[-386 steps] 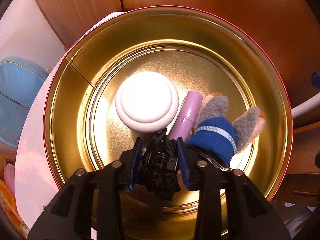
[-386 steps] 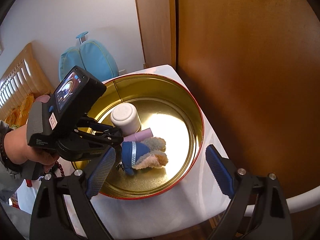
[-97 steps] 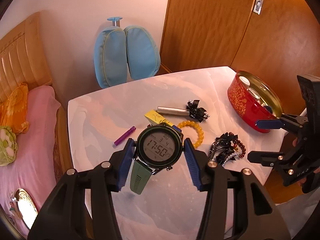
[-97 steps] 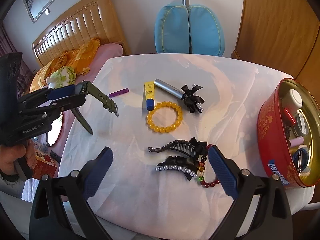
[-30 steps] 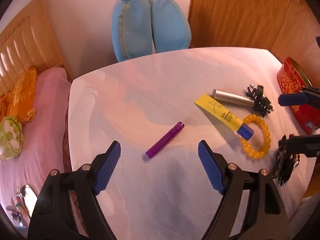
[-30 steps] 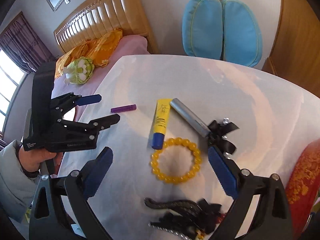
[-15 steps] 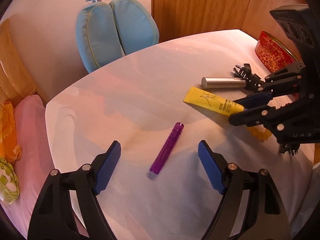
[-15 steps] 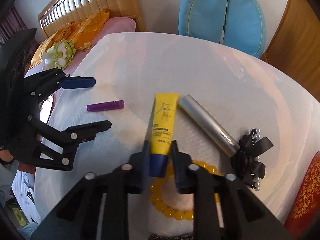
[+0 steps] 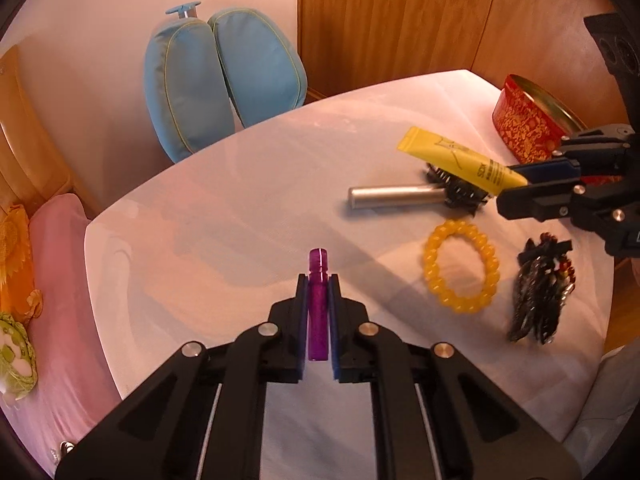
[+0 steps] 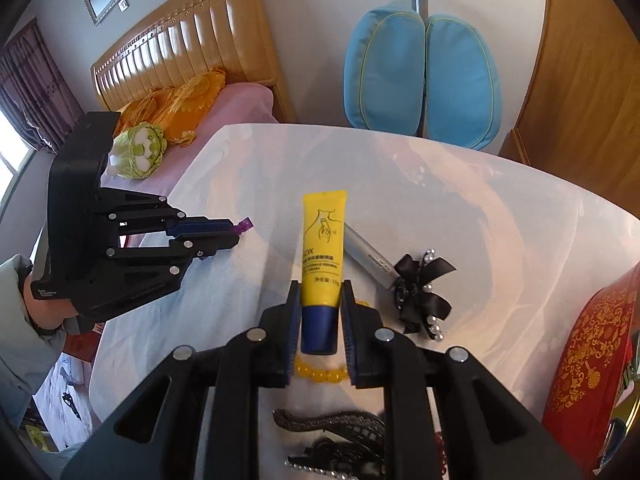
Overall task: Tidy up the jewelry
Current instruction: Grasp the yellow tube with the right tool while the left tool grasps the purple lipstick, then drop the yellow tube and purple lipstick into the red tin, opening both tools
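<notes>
Fingers of my left gripper are clamped on a purple vial, its cap poking out past the tips. My right gripper has closed on the blue cap end of a yellow tube, held clear of the desk. Below the right fingers lie a yellow bracelet and dark hair clips. Only the left view shows the whole bracelet; only the right view shows the bow beside the silver tube.
</notes>
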The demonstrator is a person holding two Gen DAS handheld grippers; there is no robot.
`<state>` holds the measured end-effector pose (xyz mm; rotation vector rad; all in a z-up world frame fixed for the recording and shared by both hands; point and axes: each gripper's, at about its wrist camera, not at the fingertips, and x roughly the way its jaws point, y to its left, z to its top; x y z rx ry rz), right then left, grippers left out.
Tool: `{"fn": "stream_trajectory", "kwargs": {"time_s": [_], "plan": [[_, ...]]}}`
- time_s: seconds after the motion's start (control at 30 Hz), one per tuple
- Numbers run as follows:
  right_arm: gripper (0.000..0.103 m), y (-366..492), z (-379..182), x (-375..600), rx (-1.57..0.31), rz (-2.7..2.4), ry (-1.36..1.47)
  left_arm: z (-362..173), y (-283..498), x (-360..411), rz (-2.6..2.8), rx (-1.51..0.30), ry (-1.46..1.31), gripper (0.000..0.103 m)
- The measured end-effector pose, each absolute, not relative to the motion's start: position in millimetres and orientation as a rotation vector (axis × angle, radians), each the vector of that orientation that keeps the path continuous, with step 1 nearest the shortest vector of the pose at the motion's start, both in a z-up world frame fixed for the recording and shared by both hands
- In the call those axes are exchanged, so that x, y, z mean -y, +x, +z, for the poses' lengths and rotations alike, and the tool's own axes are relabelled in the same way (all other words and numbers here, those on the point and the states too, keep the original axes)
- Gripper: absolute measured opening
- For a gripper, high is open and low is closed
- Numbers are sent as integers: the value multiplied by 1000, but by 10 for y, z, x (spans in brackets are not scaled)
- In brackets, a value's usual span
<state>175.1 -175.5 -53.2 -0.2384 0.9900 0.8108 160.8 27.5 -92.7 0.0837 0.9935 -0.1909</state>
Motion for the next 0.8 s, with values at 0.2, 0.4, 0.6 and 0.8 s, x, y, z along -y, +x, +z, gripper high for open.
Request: {"fn": "stream_trajectory", "kwargs": {"time_s": [0.2, 0.4, 0.6, 0.8], "plan": [[21, 1676, -245, 2612, -913, 783, -174, -469, 1679, 501, -201, -919, 80, 10], [21, 1616, 34, 3904, -845, 667, -101, -111, 1852, 1653, -299, -851, 140, 10], [21, 1656, 15, 4852, -857, 540, -9, 72, 1955, 2648, -393, -799, 177, 10], [21, 1771, -104, 5234, -902, 470, 63, 23, 2118, 3197, -487, -839, 226, 10]]}}
